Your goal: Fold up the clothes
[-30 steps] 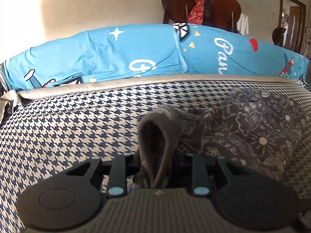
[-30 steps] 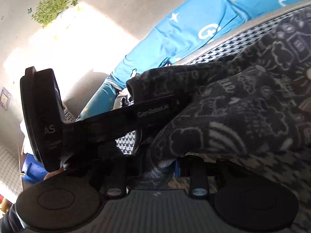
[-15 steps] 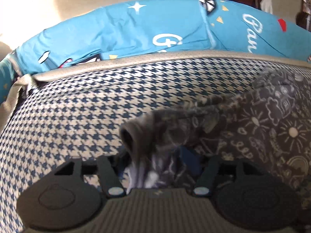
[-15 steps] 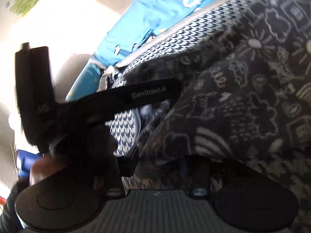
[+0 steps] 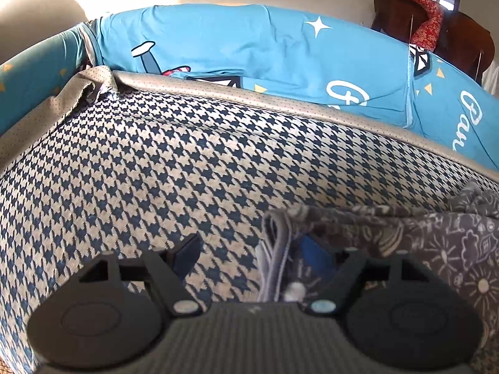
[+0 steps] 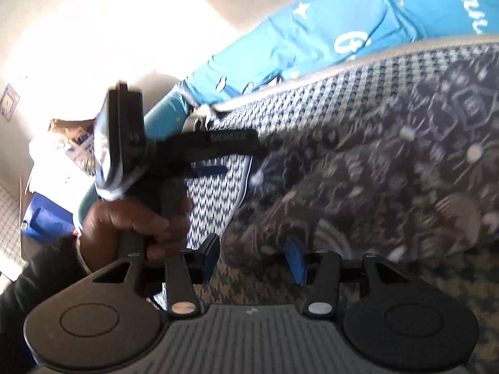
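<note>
Presently, both tongs stand spread, and neither one clamps cloth.

- Left gripper (image 5: 251, 251): fingers wide apart. The layered hem of the dark grey printed fleece garment (image 5: 436, 249) lies inside the gap, against the right-side finger and draped over its blue pad. The left-side finger stands clear over bare cushion.
- Right gripper (image 6: 252, 255): also spread. A rounded fold of the same garment bulges into the gap and touches the right-side blue pad. The left-side pad is apart from it.
- Garment position: it lies on the houndstooth seat cushion (image 5: 187, 171), ahead and to the right of both sets of tips. Its left edge runs between the two tools.
- Stage, as a judgement: open fingers straddling cloth fit either a grasp about to close or a fold just set down. These views do not settle which.
- If closing: seat every layer of the hem deep between the pads, or a layer may slip free and the fold will skew.
- If letting go: back the tips out along their own line, so the pads do not drag the top layer.
- The right-wrist view is blurred, so crease alignment cannot be confirmed there.
- Beyond the tips, the blue printed cover (image 5: 249, 46) borders the cushion. Keep the garment short of it.
</note>
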Demonstrator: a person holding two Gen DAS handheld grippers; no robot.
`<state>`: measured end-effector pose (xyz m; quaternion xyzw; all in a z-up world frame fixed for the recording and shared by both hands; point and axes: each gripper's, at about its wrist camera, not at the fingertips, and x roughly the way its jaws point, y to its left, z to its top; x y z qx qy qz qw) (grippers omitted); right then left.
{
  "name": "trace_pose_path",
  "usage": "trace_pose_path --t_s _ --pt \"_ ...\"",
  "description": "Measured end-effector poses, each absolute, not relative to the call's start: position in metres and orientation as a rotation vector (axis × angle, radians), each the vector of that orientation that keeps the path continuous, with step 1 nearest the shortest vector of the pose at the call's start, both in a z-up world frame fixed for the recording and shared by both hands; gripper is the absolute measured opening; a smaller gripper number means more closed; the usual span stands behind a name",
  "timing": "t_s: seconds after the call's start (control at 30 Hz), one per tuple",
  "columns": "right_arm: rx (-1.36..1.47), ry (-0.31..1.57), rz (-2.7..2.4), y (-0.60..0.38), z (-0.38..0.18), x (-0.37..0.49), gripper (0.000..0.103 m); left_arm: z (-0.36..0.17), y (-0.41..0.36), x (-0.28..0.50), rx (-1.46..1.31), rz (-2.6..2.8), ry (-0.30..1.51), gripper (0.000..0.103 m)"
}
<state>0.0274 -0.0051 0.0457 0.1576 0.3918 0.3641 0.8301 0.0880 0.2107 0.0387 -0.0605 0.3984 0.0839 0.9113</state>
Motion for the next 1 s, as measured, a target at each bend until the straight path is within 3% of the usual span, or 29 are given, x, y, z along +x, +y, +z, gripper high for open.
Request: trace_pose_path --t_s 0.4,0.57,0.67,1.0 --pt "0.204 0.743 0.703 -0.041 0.072 0.058 0.053 0.032 0.199 0.094 -0.092 0.227 0.825 0.090" --pt "0.184 0.736 0.683 -0.050 0.067 0.083 0.053 0.025 0.204 0.100 -0.087 0.285 0.855 0.091" --pt "0.167 0.718 0.664 -0.053 0.065 0.097 0.053 0.020 0.206 0.103 -0.078 0.321 0.876 0.098" --pt "0.196 0.750 0.569 -0.058 0.034 0.149 0.052 0.015 0.210 0.109 -0.056 0.379 0.886 0.100"
